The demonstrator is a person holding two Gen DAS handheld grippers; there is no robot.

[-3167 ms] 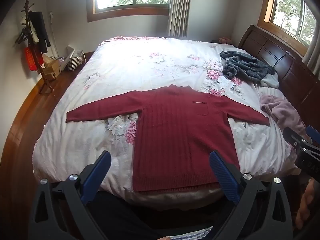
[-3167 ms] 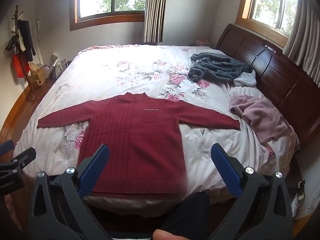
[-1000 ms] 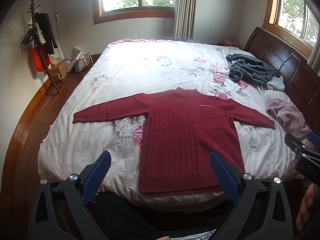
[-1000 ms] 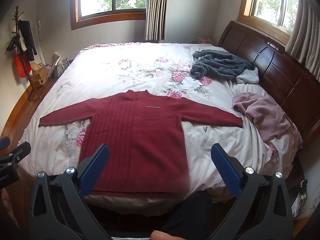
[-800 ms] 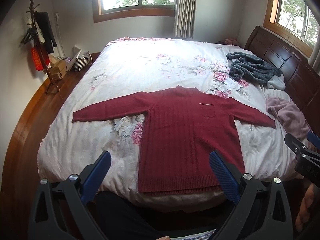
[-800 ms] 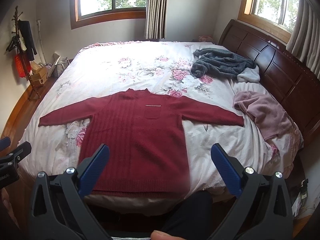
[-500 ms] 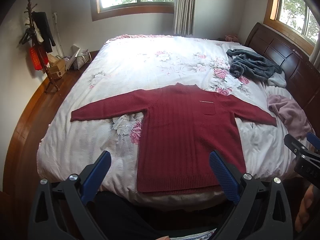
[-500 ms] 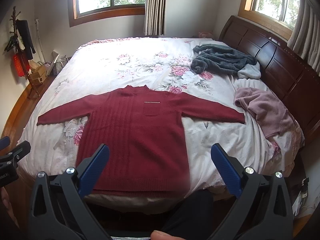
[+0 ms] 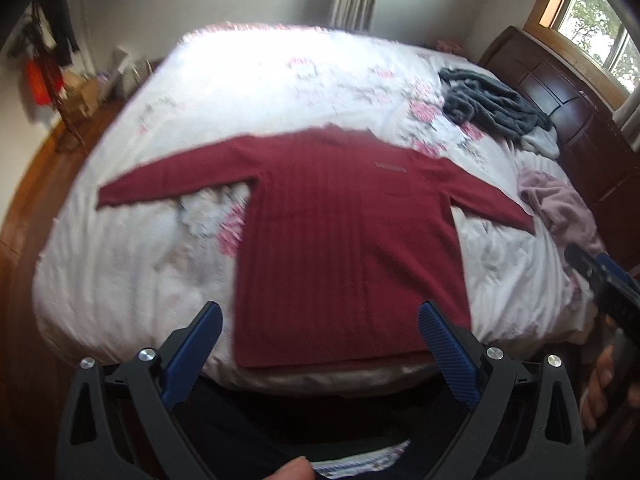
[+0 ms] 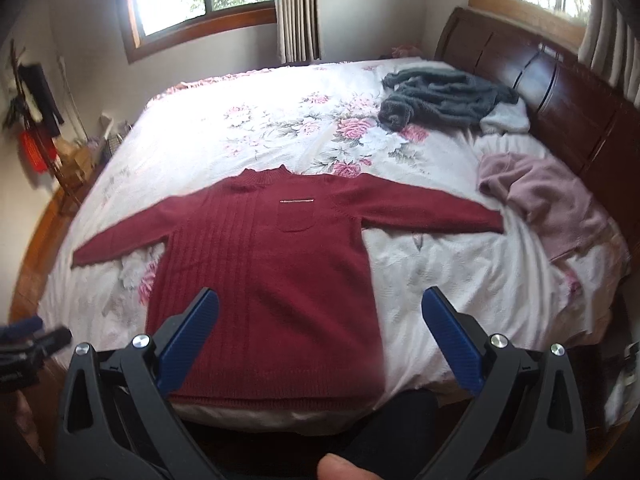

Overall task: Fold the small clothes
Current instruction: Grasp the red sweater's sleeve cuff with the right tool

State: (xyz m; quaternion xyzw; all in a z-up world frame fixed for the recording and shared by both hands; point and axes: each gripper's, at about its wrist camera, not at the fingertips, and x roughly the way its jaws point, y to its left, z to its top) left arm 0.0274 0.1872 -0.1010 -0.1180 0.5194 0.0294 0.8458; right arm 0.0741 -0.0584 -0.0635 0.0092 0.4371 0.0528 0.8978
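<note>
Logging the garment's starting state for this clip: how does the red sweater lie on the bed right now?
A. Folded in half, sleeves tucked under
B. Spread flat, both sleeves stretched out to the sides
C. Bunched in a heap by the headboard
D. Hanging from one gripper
B: the red sweater lies flat on the bed with a sleeve stretched out to each side, and both the left gripper and the right gripper are open and empty.

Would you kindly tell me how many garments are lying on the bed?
3: a red sweater spread flat near the front edge, a grey garment crumpled by the headboard, and a pink one bunched on the right; others may be hidden.
</note>
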